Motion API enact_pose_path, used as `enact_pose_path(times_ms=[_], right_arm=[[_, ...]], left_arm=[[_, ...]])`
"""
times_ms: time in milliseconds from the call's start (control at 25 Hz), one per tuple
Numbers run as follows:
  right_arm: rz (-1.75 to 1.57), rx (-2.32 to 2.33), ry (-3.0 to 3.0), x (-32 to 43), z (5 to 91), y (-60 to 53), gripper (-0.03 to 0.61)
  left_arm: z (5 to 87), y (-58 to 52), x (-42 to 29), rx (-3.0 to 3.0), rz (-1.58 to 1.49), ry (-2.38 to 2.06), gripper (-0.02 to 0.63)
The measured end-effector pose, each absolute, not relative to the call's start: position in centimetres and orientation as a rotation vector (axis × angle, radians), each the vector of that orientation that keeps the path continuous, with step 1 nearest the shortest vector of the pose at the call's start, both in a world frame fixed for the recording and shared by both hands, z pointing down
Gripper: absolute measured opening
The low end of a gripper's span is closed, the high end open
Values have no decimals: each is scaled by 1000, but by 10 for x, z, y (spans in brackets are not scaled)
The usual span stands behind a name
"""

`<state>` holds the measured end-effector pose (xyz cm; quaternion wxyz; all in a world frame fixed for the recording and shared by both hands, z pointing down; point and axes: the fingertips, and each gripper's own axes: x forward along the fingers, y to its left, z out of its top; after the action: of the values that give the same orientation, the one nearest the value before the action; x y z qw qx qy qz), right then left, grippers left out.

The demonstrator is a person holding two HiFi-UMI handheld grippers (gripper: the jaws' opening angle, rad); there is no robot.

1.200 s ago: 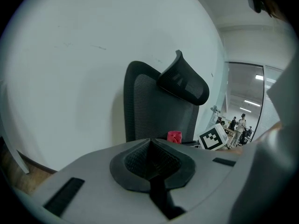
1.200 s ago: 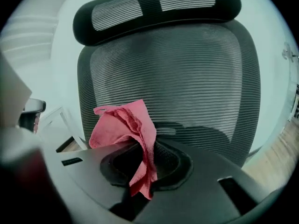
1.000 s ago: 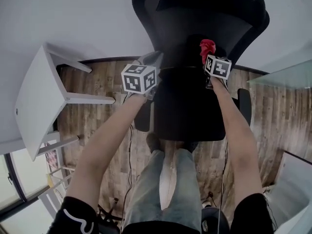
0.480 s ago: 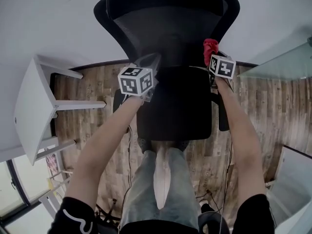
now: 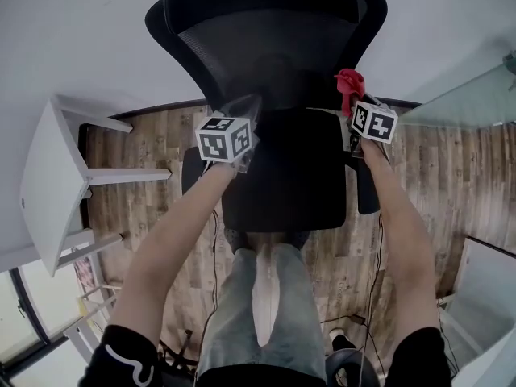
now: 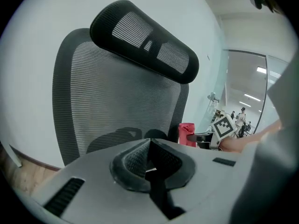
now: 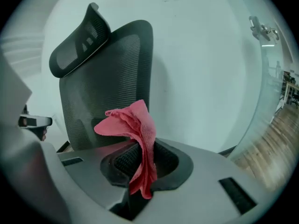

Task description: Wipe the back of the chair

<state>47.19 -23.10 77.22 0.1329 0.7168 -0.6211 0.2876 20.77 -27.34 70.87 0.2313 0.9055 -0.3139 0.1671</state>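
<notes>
Wiping appears yet to begin as the right gripper (image 7: 140, 168), jaws clamped on a red cloth (image 7: 133, 125), hangs near the chair back (image 5: 266, 55), while the left gripper (image 6: 149, 164), jaws pressed together and empty, hovers beside that same chair back.

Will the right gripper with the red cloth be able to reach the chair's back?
Probably yes. The right gripper holds the red cloth facing the chair back, and nothing stands between them.

white table (image 5: 48, 184), wooden floor (image 5: 439, 184), glass partition (image 5: 472, 99), white wall (image 5: 81, 39)
</notes>
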Motion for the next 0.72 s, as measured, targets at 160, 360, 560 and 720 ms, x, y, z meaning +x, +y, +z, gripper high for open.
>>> enact_pose_path(times_ms=[160,360,560,720], right_arm=[[855,2007,-1898,422,773,-234,71],[871,1919,-1994,349,774,-247,71],[885,1791,-2129,261,780,-272,71],[879,1698,-2193,190,785,-299,72]], left_arm=[[712,-279,178,2478,475,-893,25],[710,-286,128,2454,462,-929,25],[713,-298,65,2428,456,-970,25],[716,-307,15,2408,462,-1002,25]])
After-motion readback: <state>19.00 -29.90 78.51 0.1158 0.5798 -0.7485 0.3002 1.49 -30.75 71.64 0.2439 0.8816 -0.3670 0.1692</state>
